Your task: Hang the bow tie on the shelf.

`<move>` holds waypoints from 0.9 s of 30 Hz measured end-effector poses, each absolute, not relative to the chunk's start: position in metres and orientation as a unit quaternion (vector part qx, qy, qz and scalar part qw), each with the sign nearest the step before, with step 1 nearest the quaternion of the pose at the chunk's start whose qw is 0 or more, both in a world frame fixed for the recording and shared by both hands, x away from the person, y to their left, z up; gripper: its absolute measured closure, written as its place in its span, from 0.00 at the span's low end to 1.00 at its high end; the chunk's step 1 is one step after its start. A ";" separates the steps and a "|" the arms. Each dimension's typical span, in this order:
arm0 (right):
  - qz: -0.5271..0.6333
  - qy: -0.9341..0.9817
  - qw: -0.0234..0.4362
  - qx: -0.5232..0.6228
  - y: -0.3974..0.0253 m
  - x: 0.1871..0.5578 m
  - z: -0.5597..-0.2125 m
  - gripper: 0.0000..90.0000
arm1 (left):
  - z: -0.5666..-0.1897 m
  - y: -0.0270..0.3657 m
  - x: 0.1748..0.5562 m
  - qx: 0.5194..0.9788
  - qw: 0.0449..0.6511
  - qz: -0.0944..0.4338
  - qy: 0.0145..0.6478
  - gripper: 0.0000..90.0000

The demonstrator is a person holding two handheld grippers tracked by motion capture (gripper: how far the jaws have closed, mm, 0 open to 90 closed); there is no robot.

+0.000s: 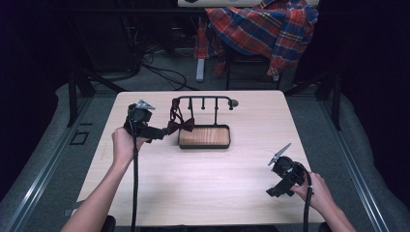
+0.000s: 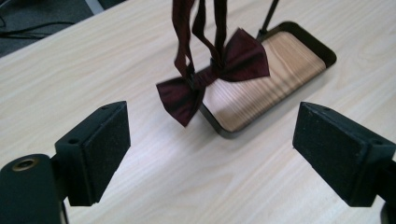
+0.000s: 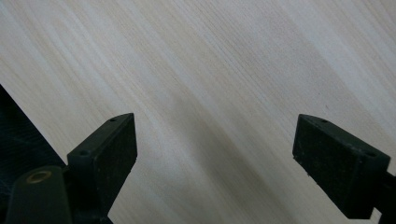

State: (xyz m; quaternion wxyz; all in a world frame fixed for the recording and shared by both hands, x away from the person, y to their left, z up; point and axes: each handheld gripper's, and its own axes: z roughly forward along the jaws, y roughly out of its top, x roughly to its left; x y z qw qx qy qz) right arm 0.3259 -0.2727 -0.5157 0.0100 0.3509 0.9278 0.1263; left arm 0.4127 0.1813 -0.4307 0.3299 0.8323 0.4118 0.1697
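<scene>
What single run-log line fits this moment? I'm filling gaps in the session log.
left gripper: open, facing dark red fabric bow tie hanging from black metal rack | right gripper: open over pale wooden table

Bare tabletop (image 1: 203, 183) spans the whole near half, six o'clock of the stand. At twelve o'clock a black rack (image 1: 203, 99) with its wooden tray (image 1: 204, 137) blocks passage; a maroon bow tie (image 1: 181, 125) hangs at its nine o'clock end, just ahead of the left gripper (image 2: 210, 149), jaws spread wide.
</scene>
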 end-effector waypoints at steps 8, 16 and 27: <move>0.123 0.928 0.011 0.352 -0.272 0.326 -0.516 0.15 | -0.445 0.185 0.395 0.842 0.308 0.156 0.415 0.09; 0.122 0.928 0.012 0.351 -0.273 0.326 -0.516 0.15 | -0.460 0.188 0.384 0.852 0.286 0.140 0.415 0.08; 0.122 0.929 0.026 0.349 -0.273 0.326 -0.514 0.15 | -0.487 0.188 0.379 0.871 0.266 0.095 0.402 0.03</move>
